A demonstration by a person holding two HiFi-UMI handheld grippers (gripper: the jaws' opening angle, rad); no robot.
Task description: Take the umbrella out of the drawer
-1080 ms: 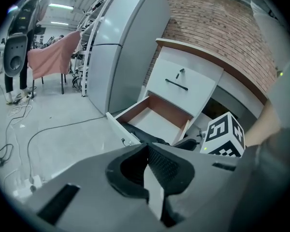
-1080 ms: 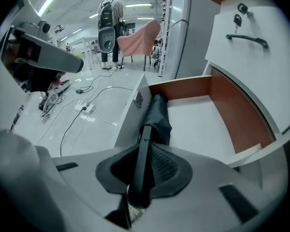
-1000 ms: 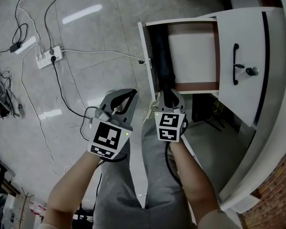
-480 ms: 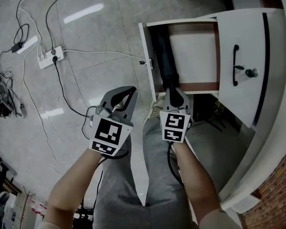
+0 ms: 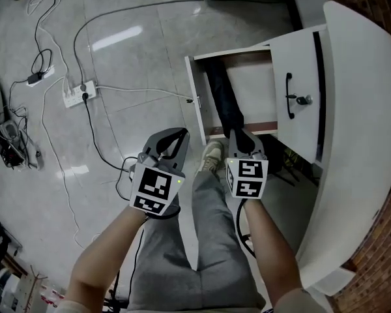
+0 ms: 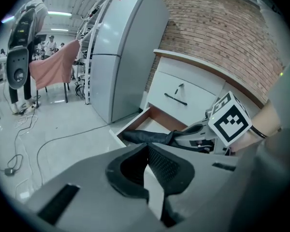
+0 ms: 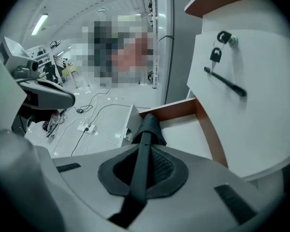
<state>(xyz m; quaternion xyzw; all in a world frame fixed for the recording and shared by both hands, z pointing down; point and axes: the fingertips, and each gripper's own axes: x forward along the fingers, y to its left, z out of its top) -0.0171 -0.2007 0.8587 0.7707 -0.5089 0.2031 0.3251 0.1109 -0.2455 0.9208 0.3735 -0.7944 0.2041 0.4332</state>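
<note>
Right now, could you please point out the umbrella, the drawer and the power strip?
umbrella (image 5: 224, 102): head view, middle of its folded cloth.
drawer (image 5: 254, 93): head view, bare white floor.
power strip (image 5: 77, 94): head view, its middle.

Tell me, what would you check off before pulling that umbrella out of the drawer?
1. Drawer open: ok, it is pulled well out.
2. Grip: ok, the right gripper has just been closing its jaws, and they clamp the near end of the umbrella.
3. Umbrella folded: ok, it is a slim dark roll.
4. Umbrella out of the drawer: not ok, most of it lies inside.
5. Left gripper out of the way: ok, it is shut, empty and off to the side of the drawer.
6. Far tip free to slide out: cannot tell.
</note>
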